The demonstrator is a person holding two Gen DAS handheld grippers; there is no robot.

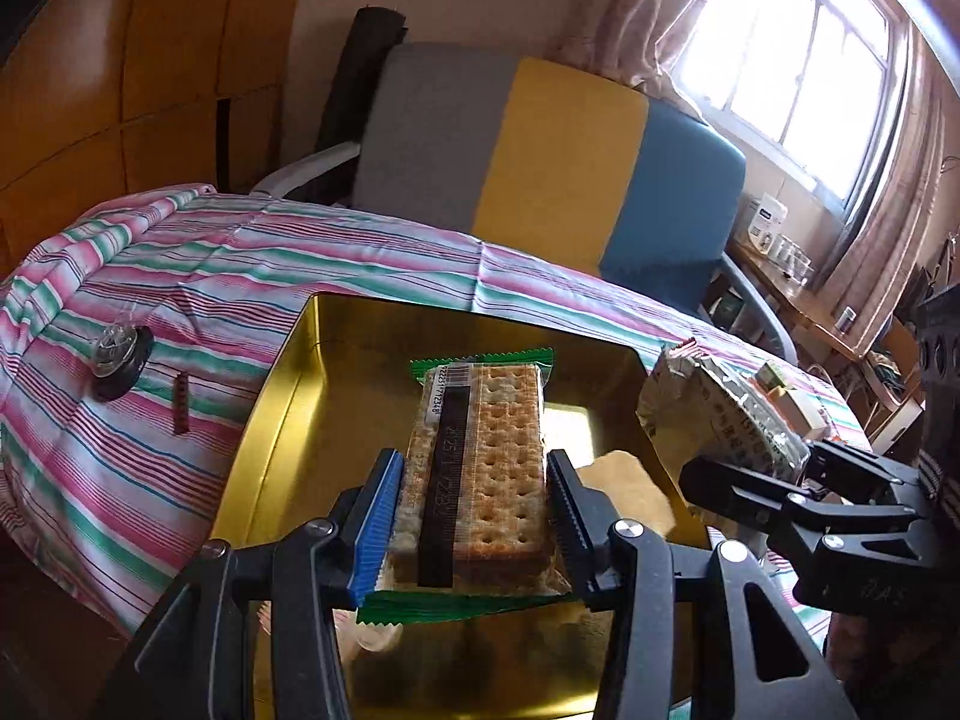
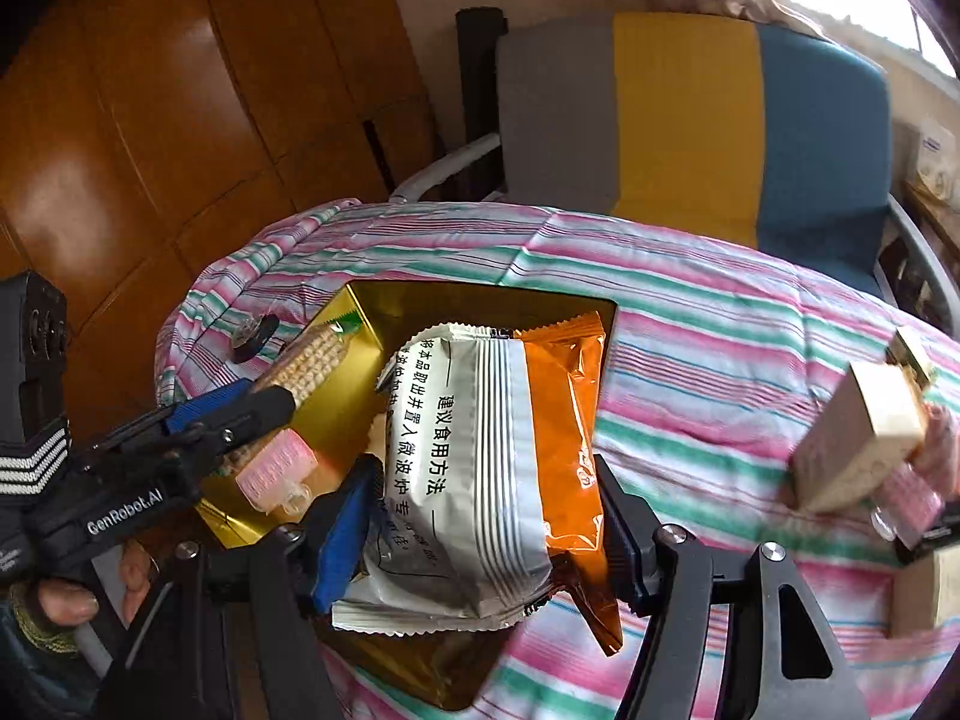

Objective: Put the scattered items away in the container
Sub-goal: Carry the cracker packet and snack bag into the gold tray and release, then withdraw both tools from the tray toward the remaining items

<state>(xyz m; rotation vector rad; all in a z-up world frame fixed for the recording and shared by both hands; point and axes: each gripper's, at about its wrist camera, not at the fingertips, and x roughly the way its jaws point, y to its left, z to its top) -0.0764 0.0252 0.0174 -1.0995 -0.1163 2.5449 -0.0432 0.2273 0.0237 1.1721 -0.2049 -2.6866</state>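
Over the gold metal tin [image 1: 288, 420], the left gripper [image 1: 474, 516] clamps a clear-wrapped cracker packet [image 1: 480, 456]; the right gripper [image 2: 480, 516] holds an orange-and-white snack bag [image 2: 498, 468]. A pink item [image 2: 279, 465] seemingly lies inside; cream boxes [image 2: 858, 450] remain on the worktop's right.

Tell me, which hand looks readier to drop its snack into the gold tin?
Left, probably. Its tongs hold the cracker pack squarely above the gold tin. The right tongs' orange-and-white packet hangs partly beyond the rim, over the striped cloth.
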